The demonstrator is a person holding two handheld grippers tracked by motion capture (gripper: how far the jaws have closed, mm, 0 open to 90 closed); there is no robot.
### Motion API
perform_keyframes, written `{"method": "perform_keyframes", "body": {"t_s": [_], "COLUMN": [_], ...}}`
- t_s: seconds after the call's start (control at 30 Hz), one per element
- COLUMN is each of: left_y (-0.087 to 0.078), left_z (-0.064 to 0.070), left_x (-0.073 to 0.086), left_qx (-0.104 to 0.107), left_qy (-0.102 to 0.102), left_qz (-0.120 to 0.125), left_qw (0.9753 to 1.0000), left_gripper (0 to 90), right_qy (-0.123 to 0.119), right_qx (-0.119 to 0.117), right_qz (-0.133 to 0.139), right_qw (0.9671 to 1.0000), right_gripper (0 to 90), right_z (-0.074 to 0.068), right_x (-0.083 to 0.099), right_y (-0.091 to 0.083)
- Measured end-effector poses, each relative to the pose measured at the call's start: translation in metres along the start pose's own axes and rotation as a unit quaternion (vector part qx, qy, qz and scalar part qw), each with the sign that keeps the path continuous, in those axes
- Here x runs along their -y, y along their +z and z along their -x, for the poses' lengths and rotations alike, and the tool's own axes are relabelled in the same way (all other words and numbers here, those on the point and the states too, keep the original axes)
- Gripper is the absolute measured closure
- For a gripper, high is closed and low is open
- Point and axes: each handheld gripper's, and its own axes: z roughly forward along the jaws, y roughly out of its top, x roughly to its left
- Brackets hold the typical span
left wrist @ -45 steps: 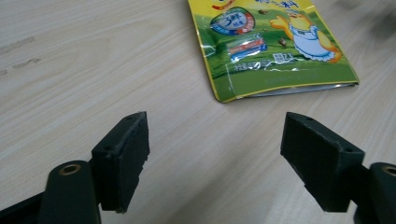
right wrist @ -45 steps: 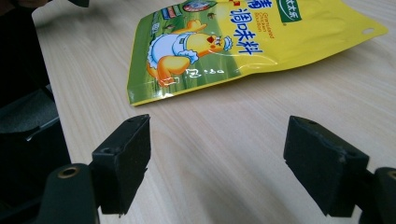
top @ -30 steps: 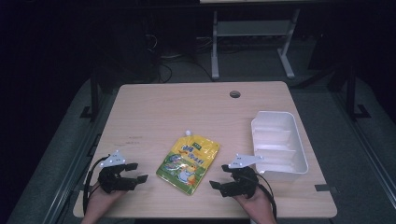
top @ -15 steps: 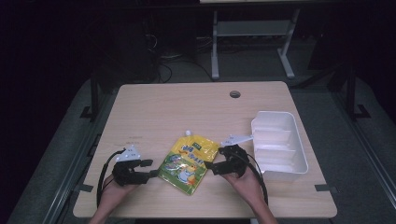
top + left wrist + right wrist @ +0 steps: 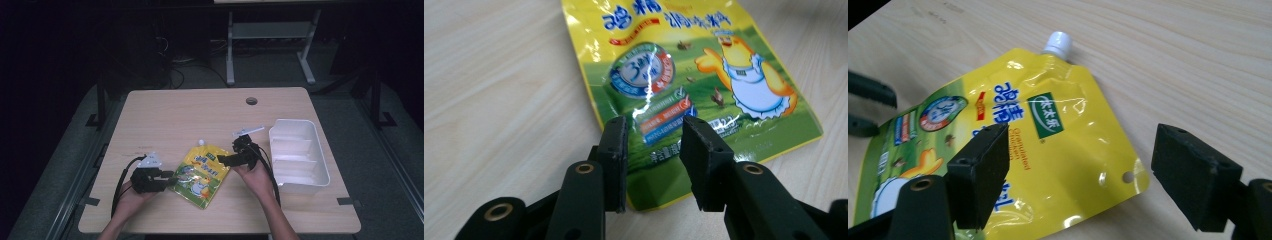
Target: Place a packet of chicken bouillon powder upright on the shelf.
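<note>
Two grippers are set at opposite sides of a yellow spouted pouch (image 5: 201, 174), which lies flat near the middle of the table's (image 5: 175, 115) near edge, its white cap (image 5: 1057, 42) pointing toward the far edge. The left gripper (image 5: 653, 145) is held partly open, jaws poised over the pouch's lower side margin, not yet closed on it. The right gripper (image 5: 1083, 180) is spread wide, one jaw over the upper corner by the punched hole, the other off over bare wood. A white divided tray (image 5: 298, 155) sits by the right edge (likely the destination). For a sound grasp, the sealed margins should be pinched, not the glossy belly, and both sides lifted evenly.
</note>
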Motion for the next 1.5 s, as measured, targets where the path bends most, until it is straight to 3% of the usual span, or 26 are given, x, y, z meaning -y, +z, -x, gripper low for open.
{"method": "perform_keyframes", "body": {"t_s": [0.1,0.47,0.63,0.73,0.8,0.83,0.87,0.9,0.93,0.97,1.13,1.33,1.5], "left_y": [0.002,0.003,0.003,0.003,0.003,0.003,0.003,0.003,0.004,0.004,0.004,0.004,0.002], "left_z": [-0.001,-0.003,-0.003,-0.003,-0.003,-0.004,-0.004,-0.004,-0.004,-0.004,-0.003,-0.004,-0.004], "left_x": [0.001,0.002,0.002,0.002,0.002,0.003,0.003,0.003,0.003,0.003,0.003,0.004,0.003], "left_qx": [0.001,0.005,0.004,0.005,0.005,0.005,0.005,0.005,0.005,0.005,0.004,0.006,0.007], "left_qy": [-0.004,-0.011,-0.013,-0.014,-0.015,-0.015,-0.015,-0.015,-0.016,-0.016,-0.016,-0.02,-0.018], "left_qz": [-0.003,-0.003,-0.004,-0.004,-0.004,-0.004,-0.004,-0.004,-0.004,-0.004,-0.003,0.001,-0.001], "left_qw": [1.0,0.9999,0.9999,0.9999,0.9999,0.9999,0.9999,0.9999,0.9999,0.9999,0.9999,0.9998,0.9998], "left_gripper": [64.9,64.8,64.4,64.2,64.1,64.1,64.1,64.1,64.1,64.1,64.1,63.4,60.6], "right_qy": [0.013,0.049,0.05,0.049,0.052,0.065,0.065,0.072,0.071,0.06,0.06,0.061,0.052], "right_qx": [0.005,-0.021,-0.04,-0.037,-0.035,-0.046,-0.046,-0.062,-0.075,-0.076,-0.081,-0.081,-0.086], "right_qz": [-0.008,-0.028,-0.035,-0.036,-0.031,-0.013,-0.013,-0.005,0.0,-0.013,-0.035,-0.037,-0.024], "right_qw": [0.9999,0.9982,0.9973,0.9975,0.9976,0.9967,0.9967,0.9955,0.9946,0.9952,0.9943,0.9941,0.9946], "right_gripper": [23.2,32.3,45.1,46.9,52.1,61.6,61.6,66.5,67.4,67.3,70.2,80.1,87.3], "right_z": [0.007,0.023,0.023,0.022,0.023,0.024,0.024,0.024,0.023,0.017,0.014,0.013,0.012], "right_x": [-0.002,0.004,0.009,0.01,0.011,0.011,0.011,0.01,0.009,0.008,0.01,0.011,0.009], "right_y": [0.005,0.013,0.016,0.018,0.017,0.013,0.013,0.01,0.01,0.012,0.025,0.028,0.022]}}
